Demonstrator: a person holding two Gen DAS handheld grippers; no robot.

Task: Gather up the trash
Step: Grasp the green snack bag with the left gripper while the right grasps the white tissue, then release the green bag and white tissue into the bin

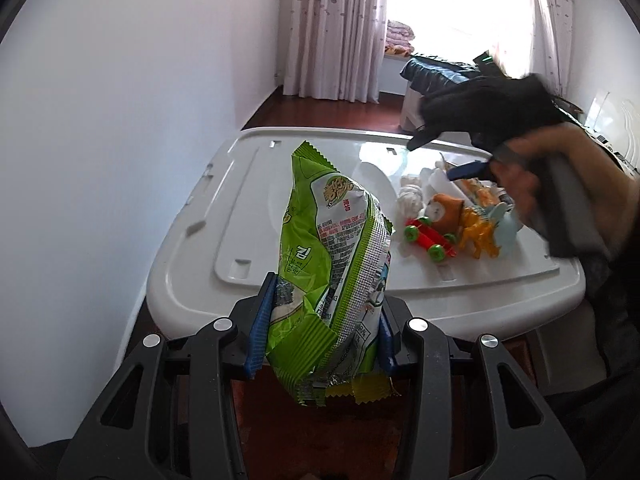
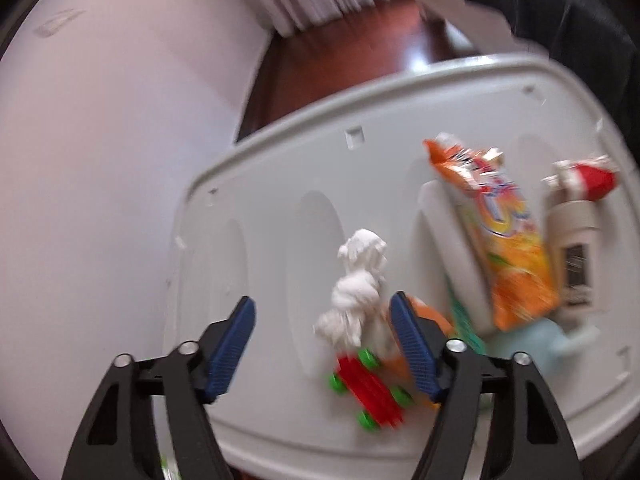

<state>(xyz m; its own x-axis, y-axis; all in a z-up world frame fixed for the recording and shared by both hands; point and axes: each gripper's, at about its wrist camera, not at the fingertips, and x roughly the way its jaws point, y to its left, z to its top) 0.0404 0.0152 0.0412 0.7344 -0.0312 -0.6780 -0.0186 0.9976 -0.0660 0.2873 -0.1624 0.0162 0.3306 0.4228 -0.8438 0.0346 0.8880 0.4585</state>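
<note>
Left gripper (image 1: 320, 332): clenched on a green snack wrapper (image 1: 332, 256), which is held upright between the blue pads (image 1: 262, 320), crumpled, in front of the near edge of a white plastic lid (image 1: 248, 216).

Right gripper (image 2: 322, 344): jaws spread, nothing held; it is poised over the lid's (image 2: 272, 208) toy cluster. Between and just beyond its blue pads (image 2: 230, 348) a white knotted rope toy (image 2: 358, 288) and a red toy skateboard with green wheels (image 2: 370, 394) are seen.

Further out on the lid: an orange snack packet (image 2: 500, 236), lying flat; a white bottle (image 2: 574, 248) just beside it; a red-and-white wrapper (image 2: 588, 180) past the bottle.

From the left wrist view, an orange toy dinosaur (image 1: 480, 236) is noted beside the skateboard (image 1: 430, 238), and the hand (image 1: 568, 184) on the right gripper's handle.

Background: white wall (image 1: 132, 92), curtains (image 1: 332, 28).
</note>
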